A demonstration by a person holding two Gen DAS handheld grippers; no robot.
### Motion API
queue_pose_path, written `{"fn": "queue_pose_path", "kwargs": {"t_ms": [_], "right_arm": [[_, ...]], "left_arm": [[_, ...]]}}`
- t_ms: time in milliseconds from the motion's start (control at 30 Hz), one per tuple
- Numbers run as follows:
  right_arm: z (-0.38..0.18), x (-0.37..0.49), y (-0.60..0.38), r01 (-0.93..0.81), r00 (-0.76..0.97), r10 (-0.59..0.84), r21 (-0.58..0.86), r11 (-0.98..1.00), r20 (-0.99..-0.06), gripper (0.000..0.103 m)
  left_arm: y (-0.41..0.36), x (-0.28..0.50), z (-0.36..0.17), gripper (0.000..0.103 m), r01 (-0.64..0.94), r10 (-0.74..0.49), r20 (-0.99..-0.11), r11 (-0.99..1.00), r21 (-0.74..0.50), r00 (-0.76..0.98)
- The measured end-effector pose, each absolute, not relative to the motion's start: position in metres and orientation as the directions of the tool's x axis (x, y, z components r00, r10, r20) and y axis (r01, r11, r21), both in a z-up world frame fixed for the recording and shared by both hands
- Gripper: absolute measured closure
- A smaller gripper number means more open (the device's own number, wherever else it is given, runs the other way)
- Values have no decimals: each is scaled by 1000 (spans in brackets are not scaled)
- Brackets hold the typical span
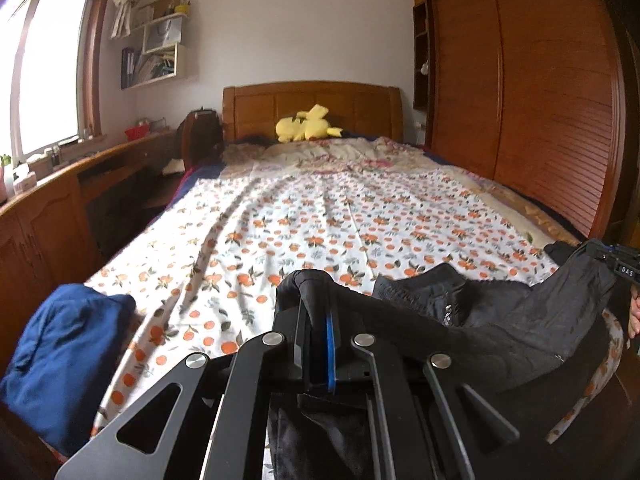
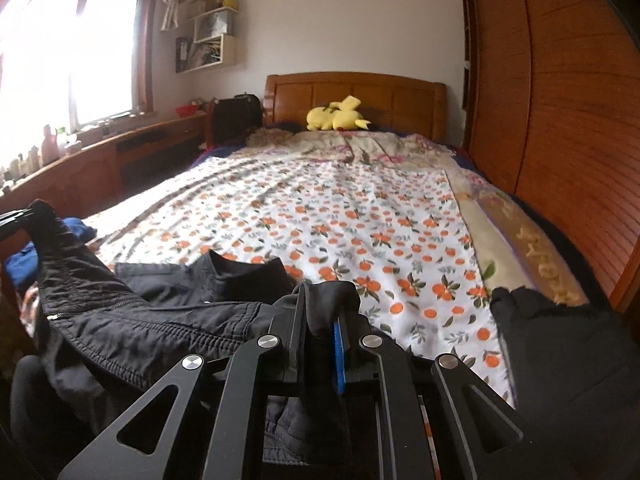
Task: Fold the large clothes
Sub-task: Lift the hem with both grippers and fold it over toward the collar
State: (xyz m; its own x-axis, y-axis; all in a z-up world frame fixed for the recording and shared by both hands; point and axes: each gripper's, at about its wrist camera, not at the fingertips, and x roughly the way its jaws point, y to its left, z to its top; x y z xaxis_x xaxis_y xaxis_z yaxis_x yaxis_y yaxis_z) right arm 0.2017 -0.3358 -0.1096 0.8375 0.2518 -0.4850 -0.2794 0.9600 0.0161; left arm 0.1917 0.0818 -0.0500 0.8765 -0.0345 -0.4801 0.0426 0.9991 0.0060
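Left wrist view: at the far left a folded blue garment (image 1: pixel 68 356) is seen at the near corner of the bed (image 1: pixel 312 216), whose orange-flowered sheet (image 1: pixel 280 232) is spread flat up to the wooden headboard (image 1: pixel 312 106), where a yellow plush toy (image 1: pixel 306 124) lies. In the middle foreground the left gripper (image 1: pixel 316 312) is clenched on a fold of the black jacket (image 1: pixel 500 320), the cloth being pinched between the black finger and the blue-padded one. From there the jacket is stretched to the right, its collar lying on the sheet, and its far end is held up by the right gripper (image 1: pixel 600 254) at the frame edge, beside a wardrobe (image 1: pixel 540 100). In the right wrist view the same order is mirrored: the left gripper (image 2: pixel 18 216) is seen at the far left holding one corner raised, the jacket (image 2: pixel 152 320) sags between, and the right gripper (image 2: pixel 320 308) is closed on a bunched hem in the centre, with a loose black sleeve (image 2: pixel 560 360) draped at the right. The step in hand is judged to be the laying-out of the jacket on the near end of the bed, both ends being gripped. For the next move, the garment would need to be lowered evenly and drawn taut so that it lies flat before any fold is made; the hanging sleeve should be kept from tucking under the body.
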Motion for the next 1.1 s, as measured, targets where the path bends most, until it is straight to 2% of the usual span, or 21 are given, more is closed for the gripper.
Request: {"fn": "queue_pose_path", "kwargs": {"t_ms": [233,433,467,500,533,567,600,633,667,733,933,1100], "right_arm": [[-123,246,-333,-239,850,215,12,971,-480,94],[-149,306,-326,-221,795,182,4,975,-579,93],[-153,310,-325,-219,786,179,5,976,-592,92],[-157,314,-323,-216,777,174,4,976,-605,87],[-160,316,-323,-213,772,171,4,977,-612,83],[-162,317,-323,-211,767,172,10,978,-618,70],[-162,316,-323,-207,761,174,20,978,-624,50],[-162,316,-323,-201,760,171,23,979,-627,38],[-159,313,-322,-173,774,138,3,985,-617,19],[-149,304,-322,-146,810,103,-28,989,-578,18],[-129,299,-306,-183,798,131,-29,983,-588,18],[-125,294,-256,-293,762,221,-19,956,-608,31]], "left_arm": [[91,233,-70,97,35,-36,-495,999,-11,868],[96,268,-85,93,47,-58,-520,998,-34,852],[97,274,-93,81,46,-58,-538,998,-35,841],[98,276,-97,70,45,-56,-546,998,-33,836],[97,277,-103,42,37,-40,-548,999,-17,836],[97,276,-107,25,27,-19,-541,1000,6,841],[96,275,-109,23,26,-12,-535,1000,17,845],[96,273,-112,23,27,-12,-533,999,20,846],[97,272,-115,22,30,-17,-534,999,15,846],[98,268,-121,19,41,-30,-526,999,10,850],[90,254,-128,8,105,-95,-506,994,-9,858],[82,245,-132,3,135,-128,-493,991,-22,860]]}}
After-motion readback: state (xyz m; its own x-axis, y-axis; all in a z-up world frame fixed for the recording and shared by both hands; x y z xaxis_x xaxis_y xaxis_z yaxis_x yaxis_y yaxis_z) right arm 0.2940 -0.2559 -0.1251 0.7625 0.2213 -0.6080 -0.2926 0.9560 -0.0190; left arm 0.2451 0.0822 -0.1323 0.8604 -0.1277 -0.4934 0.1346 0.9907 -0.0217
